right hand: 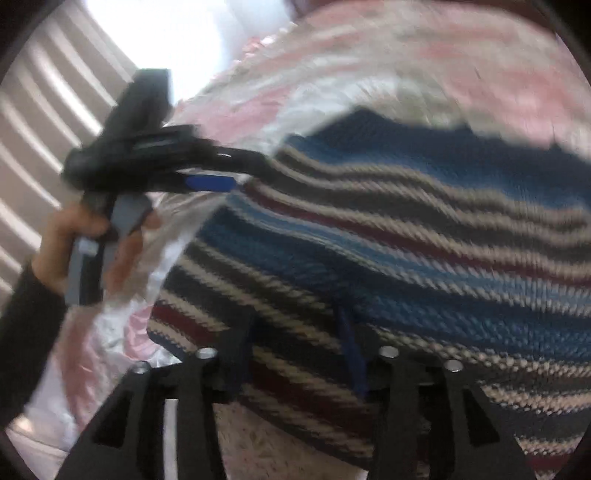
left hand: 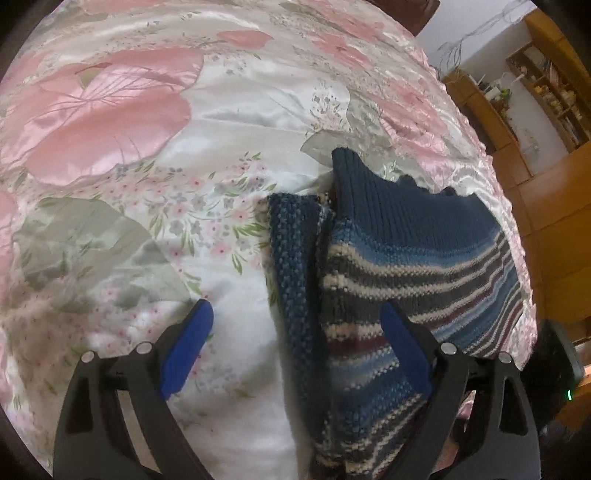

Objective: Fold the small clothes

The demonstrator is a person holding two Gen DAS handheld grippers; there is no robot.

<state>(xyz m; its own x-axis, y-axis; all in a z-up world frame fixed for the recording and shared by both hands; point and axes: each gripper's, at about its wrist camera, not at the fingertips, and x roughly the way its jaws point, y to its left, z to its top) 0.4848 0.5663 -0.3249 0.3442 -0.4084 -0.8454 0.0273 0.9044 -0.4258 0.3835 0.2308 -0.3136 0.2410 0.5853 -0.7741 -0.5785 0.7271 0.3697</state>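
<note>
Each tool has black, cut-out finger arms with silver round screws and blue pads: the left tool (left hand: pixel 297 345), the right tool (right hand: pixel 297 354). At left of the right wrist view, a hand (right hand: pixel 64 240) in a dark sleeve (right hand: pixel 26 332) wraps a grey handle.

Location type: a home bedroom. The work surface is a bed (left hand: pixel 258 122) covered with a glossy satin bedspread (left hand: pixel 122 110) printed with large pink flowers, grey-green leaves and small sprigs. Beyond the far right corner of the bed stands wooden furniture: a shelving unit (left hand: pixel 554 92) with open compartments holding small household items, and wooden cabinets (left hand: pixel 554 206) beside the bed's right edge. A pale wall (left hand: pixel 476 26) rises behind the shelving unit. In the right wrist view, striped light bands (right hand: pixel 44 122) show past the bed's left edge.
</note>
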